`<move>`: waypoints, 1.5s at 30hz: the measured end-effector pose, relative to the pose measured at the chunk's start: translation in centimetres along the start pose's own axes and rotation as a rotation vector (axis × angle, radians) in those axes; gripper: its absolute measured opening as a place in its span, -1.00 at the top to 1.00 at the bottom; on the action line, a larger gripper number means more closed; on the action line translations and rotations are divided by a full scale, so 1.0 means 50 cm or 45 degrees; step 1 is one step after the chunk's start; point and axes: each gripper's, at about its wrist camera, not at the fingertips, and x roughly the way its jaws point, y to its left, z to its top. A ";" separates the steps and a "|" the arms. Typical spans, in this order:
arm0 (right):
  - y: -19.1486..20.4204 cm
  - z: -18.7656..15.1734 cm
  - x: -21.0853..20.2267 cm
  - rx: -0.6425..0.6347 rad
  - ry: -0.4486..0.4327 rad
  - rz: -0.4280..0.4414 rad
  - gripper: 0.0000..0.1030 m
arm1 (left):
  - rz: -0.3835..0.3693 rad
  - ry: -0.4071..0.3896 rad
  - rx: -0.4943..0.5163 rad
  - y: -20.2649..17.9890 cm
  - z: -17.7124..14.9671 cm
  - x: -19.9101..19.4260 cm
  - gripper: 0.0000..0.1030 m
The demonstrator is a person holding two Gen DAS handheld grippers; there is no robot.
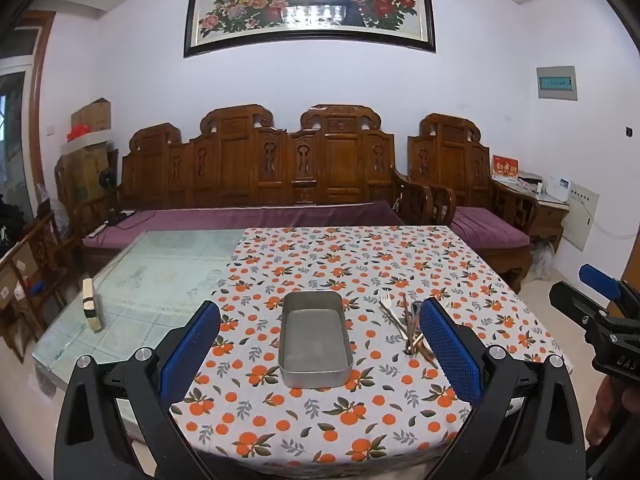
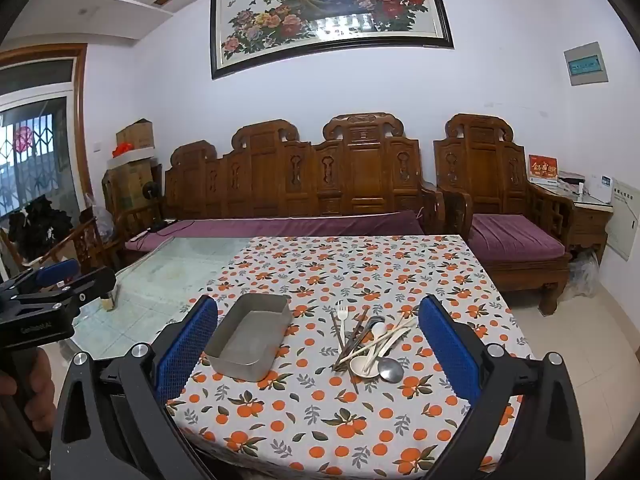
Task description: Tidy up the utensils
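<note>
A carved wooden sofa (image 2: pixel 296 184) with purple cushions is seen against the far wall, below a framed peacock painting (image 2: pixel 328 12). In front of it a glass-topped table (image 1: pixel 160 272) is partly covered by an orange-print tablecloth (image 2: pixel 360 420). A rectangular metal tray (image 2: pixel 250 336) is placed on the cloth, and nothing is seen inside it. Just to its right a loose pile of utensils (image 2: pixel 368 344) is laid on the cloth, apart from the tray: a white fork (image 2: pixel 342 314), chopsticks, a white spoon (image 2: pixel 362 366) and a metal spoon (image 2: pixel 391 369), crossed over one another. The left gripper (image 1: pixel 320 352) is held above the near table edge with its blue-padded fingers (image 1: pixel 188 352) spread wide, the tray framed between them. The right gripper (image 2: pixel 318 352) is likewise held with its fingers (image 2: pixel 448 348) spread wide, nothing gripped.
</note>
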 end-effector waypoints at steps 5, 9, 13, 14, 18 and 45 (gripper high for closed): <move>0.001 0.001 0.001 -0.003 0.007 0.001 -0.95 | 0.000 0.002 0.004 0.000 0.000 0.000 -0.87; 0.003 0.000 -0.002 -0.007 0.005 -0.002 -0.95 | 0.002 0.001 0.003 0.000 0.000 -0.001 -0.87; 0.003 0.001 -0.003 -0.008 0.004 -0.004 -0.95 | 0.002 0.001 0.002 0.000 0.000 -0.001 -0.88; 0.003 0.002 -0.003 -0.007 0.005 -0.002 -0.95 | 0.002 0.000 0.003 0.000 0.000 -0.001 -0.87; 0.003 0.002 -0.003 -0.007 0.006 0.000 -0.95 | 0.002 -0.001 0.003 0.000 0.000 -0.001 -0.87; 0.002 0.002 -0.005 -0.011 0.005 -0.004 -0.95 | 0.000 -0.026 0.006 -0.008 0.012 -0.008 -0.87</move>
